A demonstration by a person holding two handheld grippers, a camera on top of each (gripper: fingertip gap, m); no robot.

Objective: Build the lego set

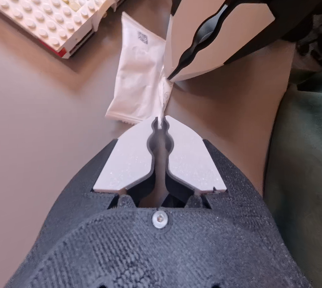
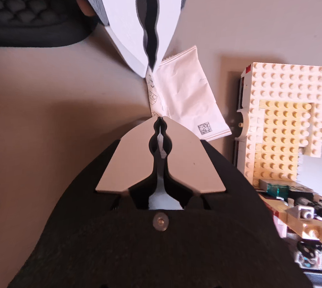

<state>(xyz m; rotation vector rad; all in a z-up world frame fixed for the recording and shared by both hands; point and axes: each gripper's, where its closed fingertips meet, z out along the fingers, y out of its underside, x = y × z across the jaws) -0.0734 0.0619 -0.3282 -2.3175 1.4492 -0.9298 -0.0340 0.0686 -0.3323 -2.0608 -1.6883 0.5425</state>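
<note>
Both grippers, left [image 1: 160,122] and right [image 2: 160,119], have jaws clenched on the bag's [image 1: 137,77] edge, stretched lengthwise between them beside the build [image 2: 278,122].

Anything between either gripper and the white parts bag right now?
Nothing visible. Both grippers are already shut on the white paper bag's edge: the left gripper at one end, the right gripper at the other. The bag sits beside the white-and-tan Lego build.
</note>
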